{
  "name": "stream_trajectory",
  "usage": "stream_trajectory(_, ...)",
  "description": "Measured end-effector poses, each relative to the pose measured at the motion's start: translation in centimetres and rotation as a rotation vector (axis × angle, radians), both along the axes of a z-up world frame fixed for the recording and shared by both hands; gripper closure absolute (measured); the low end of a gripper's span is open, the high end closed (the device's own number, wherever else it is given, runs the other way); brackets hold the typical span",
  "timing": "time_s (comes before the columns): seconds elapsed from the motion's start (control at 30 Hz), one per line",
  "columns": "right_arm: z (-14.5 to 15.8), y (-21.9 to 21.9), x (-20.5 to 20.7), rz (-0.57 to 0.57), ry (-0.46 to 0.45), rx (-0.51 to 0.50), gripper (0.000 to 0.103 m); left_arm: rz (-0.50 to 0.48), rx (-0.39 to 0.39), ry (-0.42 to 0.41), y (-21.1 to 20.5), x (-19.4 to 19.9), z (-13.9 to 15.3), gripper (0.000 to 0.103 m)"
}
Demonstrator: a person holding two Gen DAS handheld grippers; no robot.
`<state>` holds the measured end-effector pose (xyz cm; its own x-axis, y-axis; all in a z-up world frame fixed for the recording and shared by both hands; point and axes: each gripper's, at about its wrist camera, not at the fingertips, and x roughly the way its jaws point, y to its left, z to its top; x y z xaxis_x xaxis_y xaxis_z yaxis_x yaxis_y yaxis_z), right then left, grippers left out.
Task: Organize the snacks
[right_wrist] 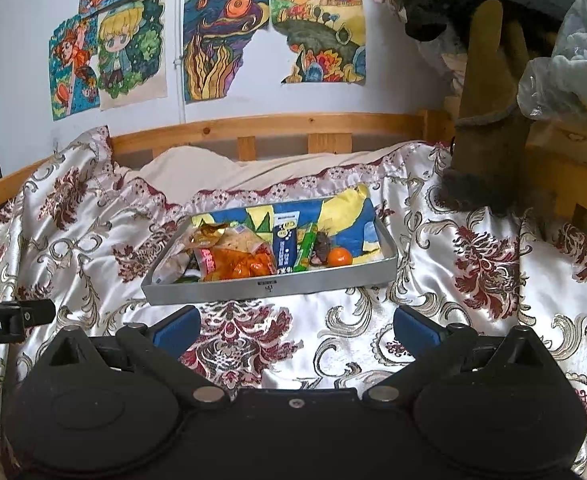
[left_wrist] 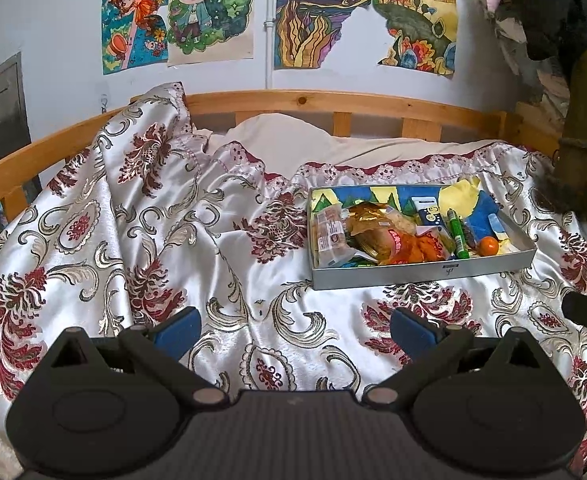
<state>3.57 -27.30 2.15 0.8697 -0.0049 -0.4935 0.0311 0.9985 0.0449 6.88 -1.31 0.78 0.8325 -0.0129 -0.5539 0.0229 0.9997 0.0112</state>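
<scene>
Over the floral satin bedspread [left_wrist: 165, 216], your left gripper [left_wrist: 295, 326] hung with its blue-padded fingers [left_wrist: 177, 330] spread wide and nothing between them. Your right gripper [right_wrist: 295, 326] was the same: spread, holding nothing, above the bedspread [right_wrist: 473, 320] just short of the tray. Each gripper showed at the edge of the other's view, so the two were side by side.

Ahead of your right gripper, close to its fingertips, lay the shallow grey tray [right_wrist: 269, 286] with the snacks in it; from your left gripper the tray [left_wrist: 421, 274] sat ahead and off to the right, farther away. Inside, toward the left end, a clear packet of biscuits [left_wrist: 327, 236] lay next to a gold foil bag [left_wrist: 367, 214], and an orange snack bag [right_wrist: 245, 266] was heaped in the middle. To its right came a blue-and-white packet [right_wrist: 285, 246], a green stick packet [left_wrist: 457, 236], and a small orange fruit [right_wrist: 339, 258] near the tray's front right corner. A blue and yellow printed lining [right_wrist: 349, 216] covered the tray's bare right end.

Beyond the tray ran the wooden bed rail [left_wrist: 313, 100], and coloured drawings [left_wrist: 177, 12] were stuck on the wall above it.
</scene>
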Motion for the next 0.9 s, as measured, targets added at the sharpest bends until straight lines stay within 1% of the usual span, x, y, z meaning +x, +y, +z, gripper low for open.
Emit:
stream_trajectory(0.63,-0.3,0.04,0.23,-0.005,0.013,-0.006,0.001,0.005,0.004,0.003,0.23,-0.02,-0.1,0.001)
stream_trajectory(0.9,-0.57,-0.06,0.29,-0.008,0.016,-0.009,0.001,0.01,-0.004,0.02,0.33,0.12,-0.26,0.001)
